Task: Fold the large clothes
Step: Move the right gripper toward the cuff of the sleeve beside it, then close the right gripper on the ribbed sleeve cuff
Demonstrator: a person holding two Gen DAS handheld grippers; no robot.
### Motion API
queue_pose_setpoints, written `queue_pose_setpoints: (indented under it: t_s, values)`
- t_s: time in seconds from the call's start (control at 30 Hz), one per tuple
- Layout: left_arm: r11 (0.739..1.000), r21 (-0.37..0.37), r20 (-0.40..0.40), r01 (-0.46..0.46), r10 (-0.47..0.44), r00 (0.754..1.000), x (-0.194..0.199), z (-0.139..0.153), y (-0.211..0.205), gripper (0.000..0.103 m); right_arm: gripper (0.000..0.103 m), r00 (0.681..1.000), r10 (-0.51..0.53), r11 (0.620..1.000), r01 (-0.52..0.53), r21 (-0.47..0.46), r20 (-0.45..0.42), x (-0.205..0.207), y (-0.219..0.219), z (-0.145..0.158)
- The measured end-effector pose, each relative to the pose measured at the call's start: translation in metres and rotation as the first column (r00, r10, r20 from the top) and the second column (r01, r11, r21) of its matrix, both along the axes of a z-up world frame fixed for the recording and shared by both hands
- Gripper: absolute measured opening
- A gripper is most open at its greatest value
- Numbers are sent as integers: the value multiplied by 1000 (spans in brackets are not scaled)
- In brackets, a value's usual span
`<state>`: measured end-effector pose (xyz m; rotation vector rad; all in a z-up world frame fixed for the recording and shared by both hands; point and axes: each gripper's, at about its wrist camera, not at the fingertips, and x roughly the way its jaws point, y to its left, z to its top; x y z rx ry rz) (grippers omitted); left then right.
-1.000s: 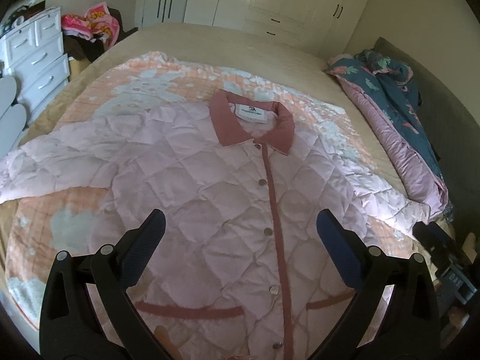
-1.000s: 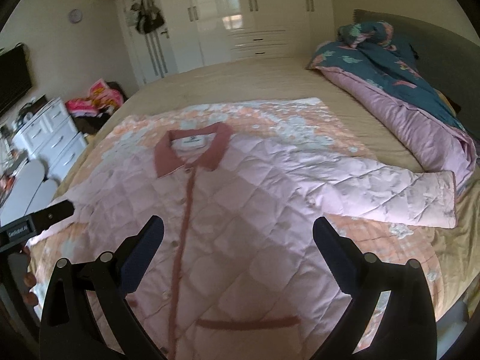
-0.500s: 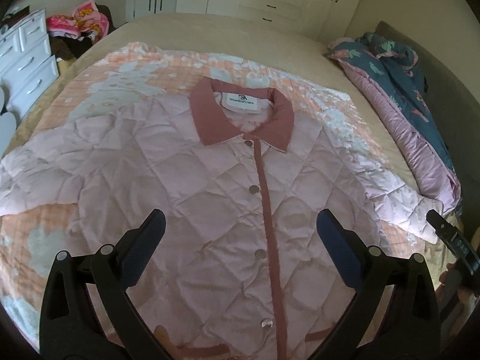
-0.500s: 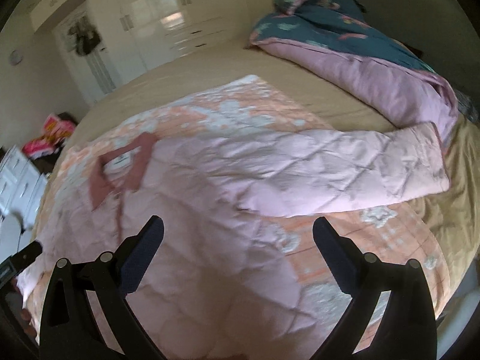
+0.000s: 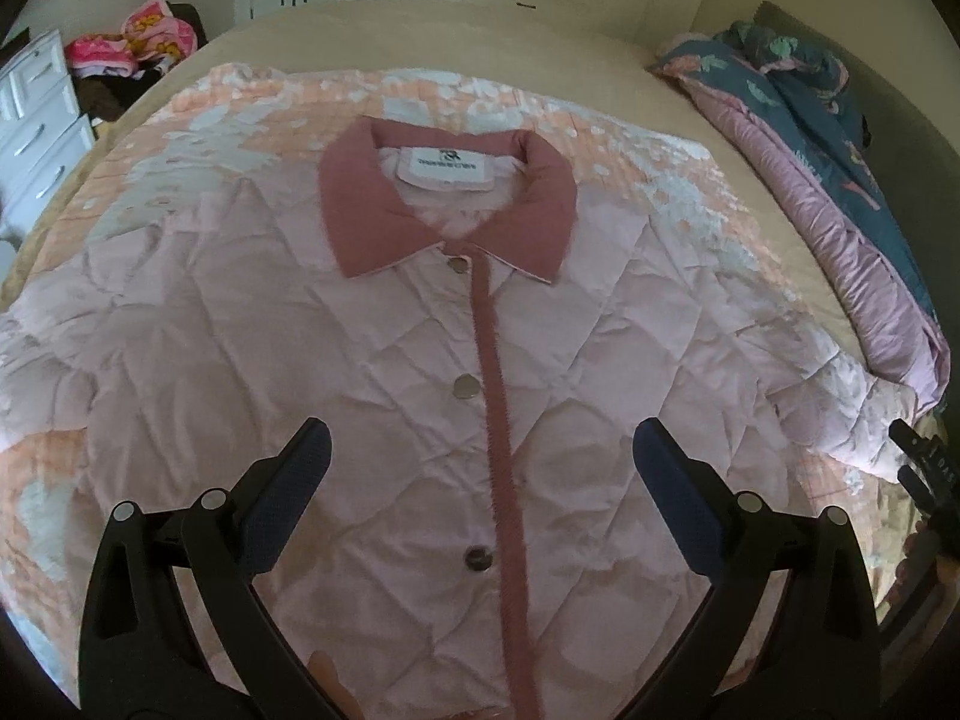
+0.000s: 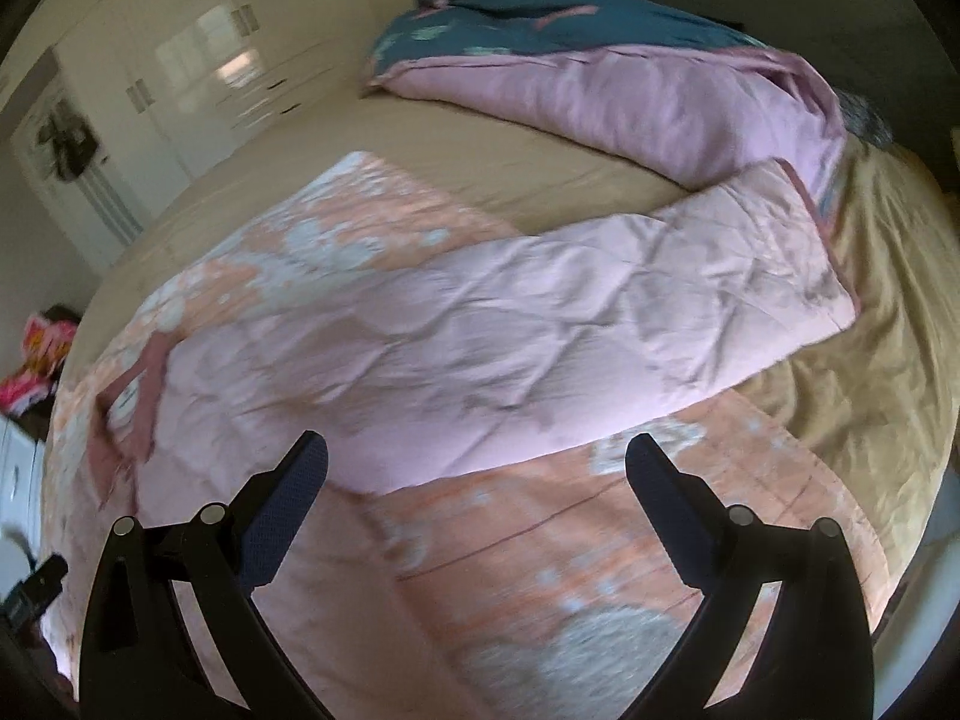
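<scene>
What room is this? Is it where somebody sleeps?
Most likely a bedroom. A big bed fills the room, with a rumpled duvet at one side, tall wardrobes behind it, and a white chest of drawers nearby.

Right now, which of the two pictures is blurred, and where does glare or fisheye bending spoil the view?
Right wrist view: motion blur smears the collar and the peach blanket; the jacket sleeve stays readable. Left wrist view: sharp, the neck label and snap buttons are crisp, only the edges bend. Glare sits on the wardrobe doors in both views.
</scene>
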<state>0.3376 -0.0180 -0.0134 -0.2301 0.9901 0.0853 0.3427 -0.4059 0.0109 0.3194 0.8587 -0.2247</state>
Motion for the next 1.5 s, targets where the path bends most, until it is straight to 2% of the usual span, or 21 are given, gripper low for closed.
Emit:
queue_pose_setpoints:
  t_s: [0.2, 0.43, 0.77, 0.9, 1.07, 1.1, 1.17, 1.2, 1.27, 1.37, 1.5]
  values:
    - [1000, 0, -23, 19, -19, 1000, 18, -16, -17, 95, 99, 994, -112, 993, 112, 27, -20, 4, -48, -18]
    - [999, -4, -55, 34, -34, 998, 35, -33, -32, 95, 99, 968, -244, 966, 248, 69, -52, 7, -104, -40]
    - [1000, 14, -80, 24, -23, 996, 54, -46, -43, 95, 99, 920, -383, 908, 392, 145, -84, 11, -175, -70]
    - [999, 31, -83, 17, -15, 996, 58, -48, -44, 95, 99, 904, -423, 877, 427, 221, -69, 19, -200, -78]
    - [999, 43, -91, 5, -1, 996, 65, -50, -41, 95, 98, 882, -469, 846, 462, 267, -42, 29, -221, -81]
    - [999, 48, -93, -1, 5, 996, 66, -50, -39, 95, 95, 879, -475, 843, 465, 271, -32, 30, -223, -81]
    - [999, 46, -105, -10, 15, 994, 66, -50, -36, 95, 61, 869, -495, 833, 482, 269, -24, 30, -230, -81]
    - [999, 38, -113, -13, 18, 993, 65, -48, -33, 95, 58, 872, -489, 836, 474, 275, -18, 31, -231, -80]
    - [1000, 25, -103, -15, 18, 995, 60, -42, -29, 95, 36, 883, -470, 850, 449, 276, 11, 29, -232, -70]
    - [999, 47, -75, -26, 30, 997, 54, -29, -25, 95, 26, 905, -404, 896, 363, 255, 133, 26, -213, -36]
    - [998, 42, -41, -39, 41, 998, 46, -10, -16, 95, 21, 931, -241, 963, 195, 185, 275, 31, -171, 19]
